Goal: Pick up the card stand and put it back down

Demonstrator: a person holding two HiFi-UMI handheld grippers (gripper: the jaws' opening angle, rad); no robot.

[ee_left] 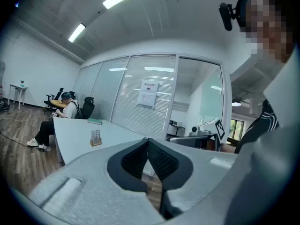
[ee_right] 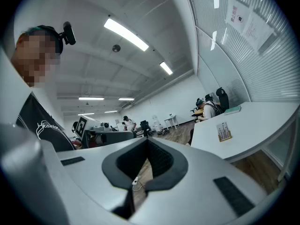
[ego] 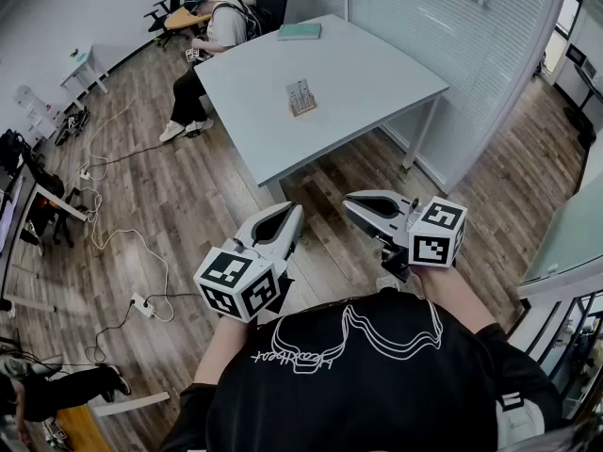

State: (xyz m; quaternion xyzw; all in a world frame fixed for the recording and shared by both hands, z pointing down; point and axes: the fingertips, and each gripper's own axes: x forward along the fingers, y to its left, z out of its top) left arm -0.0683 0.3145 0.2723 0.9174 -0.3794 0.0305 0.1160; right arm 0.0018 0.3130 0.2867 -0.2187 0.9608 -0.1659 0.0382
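Note:
The card stand (ego: 301,98), a small wooden base with upright cards, stands near the middle of the white table (ego: 377,73). It also shows small in the left gripper view as the card stand (ee_left: 95,138) and in the right gripper view as the card stand (ee_right: 224,131). My left gripper (ego: 298,209) is shut and empty, held over the wooden floor well short of the table. My right gripper (ego: 349,201) is also shut and empty, beside the left one. In their own views the left gripper (ee_left: 147,141) and right gripper (ee_right: 147,140) show their jaws closed together, nothing between them.
A green book (ego: 300,31) lies at the table's far end. A seated person (ego: 212,40) is at the far left corner by office chairs. Cables and a power strip (ego: 143,304) lie on the floor at left. A glass partition (ego: 490,55) runs along the right.

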